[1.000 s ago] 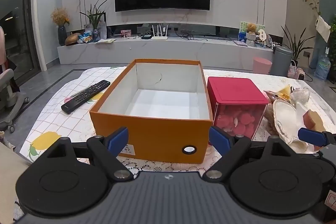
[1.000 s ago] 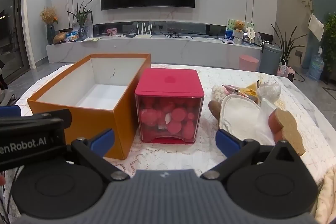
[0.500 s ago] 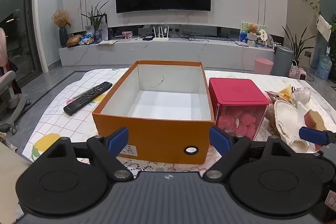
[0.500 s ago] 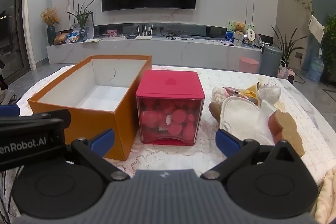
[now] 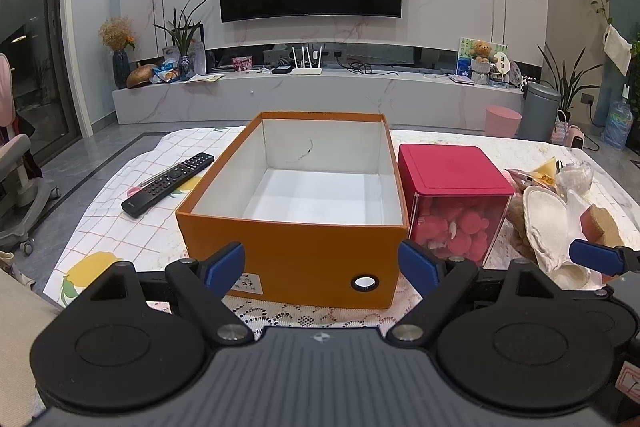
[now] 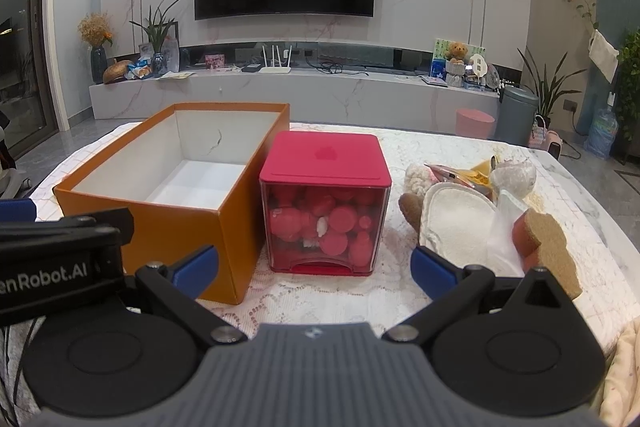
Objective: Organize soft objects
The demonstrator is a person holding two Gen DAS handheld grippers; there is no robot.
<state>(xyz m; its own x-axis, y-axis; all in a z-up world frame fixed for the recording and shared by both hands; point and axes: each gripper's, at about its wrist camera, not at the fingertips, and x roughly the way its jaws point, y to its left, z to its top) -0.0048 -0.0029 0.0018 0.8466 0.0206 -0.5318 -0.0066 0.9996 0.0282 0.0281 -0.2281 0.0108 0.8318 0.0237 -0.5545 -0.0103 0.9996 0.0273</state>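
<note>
With both the left gripper (image 5: 322, 265) and right gripper (image 6: 314, 269) spread wide and holding nothing, sorting seems unstarted: next, the right should reach the white plush pad (image 6: 456, 227) for the bare orange box (image 6: 168, 223).

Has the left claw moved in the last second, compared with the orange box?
Yes, slightly. In the left wrist view the orange box now sits a little higher and further right than before, so the left claw drifted a little left and tilted down.
</note>
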